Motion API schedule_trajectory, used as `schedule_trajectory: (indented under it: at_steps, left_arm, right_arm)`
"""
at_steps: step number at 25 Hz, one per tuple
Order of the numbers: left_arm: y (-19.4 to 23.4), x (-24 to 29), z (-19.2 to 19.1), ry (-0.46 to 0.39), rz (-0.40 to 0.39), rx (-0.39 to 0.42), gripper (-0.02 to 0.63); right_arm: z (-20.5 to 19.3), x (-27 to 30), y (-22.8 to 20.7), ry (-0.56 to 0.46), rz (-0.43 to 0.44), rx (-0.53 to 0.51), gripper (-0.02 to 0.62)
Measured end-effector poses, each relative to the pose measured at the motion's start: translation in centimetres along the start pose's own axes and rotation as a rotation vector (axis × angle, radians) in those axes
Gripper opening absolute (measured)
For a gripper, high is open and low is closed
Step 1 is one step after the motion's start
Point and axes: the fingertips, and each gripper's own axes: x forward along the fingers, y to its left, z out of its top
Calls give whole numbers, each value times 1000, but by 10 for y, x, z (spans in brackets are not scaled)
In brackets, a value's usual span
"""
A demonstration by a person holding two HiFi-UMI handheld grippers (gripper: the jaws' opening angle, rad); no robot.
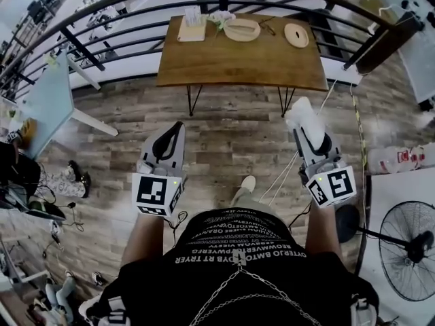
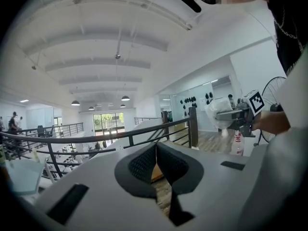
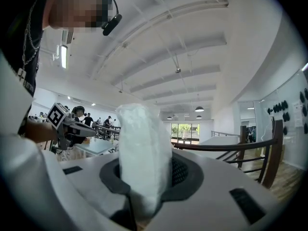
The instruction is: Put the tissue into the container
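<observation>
The white crumpled tissue wad (image 3: 143, 138) sits pinched by its lower end in the part-closed right gripper (image 3: 147, 184) — probably light, soft, easily crushed, best held low; the left gripper (image 2: 155, 163) is closed, empty

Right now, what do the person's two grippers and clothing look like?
Both the left claw and right claw are pale grey shells with black textured pads, each carrying a white cube printed with black square markers. The person wears a black top with white lettering and a metal chain.
</observation>
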Motion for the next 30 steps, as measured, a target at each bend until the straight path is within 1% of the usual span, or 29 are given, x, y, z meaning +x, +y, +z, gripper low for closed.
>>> schedule_trajectory:
  at_steps: [9, 13, 17, 19, 22, 25, 30]
  left_arm:
    - [-20, 81, 30, 3, 6, 23, 29]
    - [-30, 114, 40, 4, 23, 28, 29]
    - [-47, 141, 55, -13, 42, 8, 28]
    - [-53, 150, 58, -10, 53, 12, 28]
    - [-57, 157, 58, 4, 79, 28, 28]
    - [-55, 162, 58, 9, 105, 47, 28]
    - [-49, 176, 55, 14, 109, 91, 28]
  right_arm:
    - [-2, 26, -81, -10, 16, 20, 118]
    - [-5, 34, -118, -21, 22, 23, 118]
    - [-2, 30, -159, -53, -8, 15, 118]
    - [0, 29, -176, -68, -23, 15, 118]
    - [0, 31, -188, -75, -15, 25, 118]
    - [-3, 35, -188, -72, 3, 31, 118]
    - [-11, 52, -183, -50, 15, 15, 118]
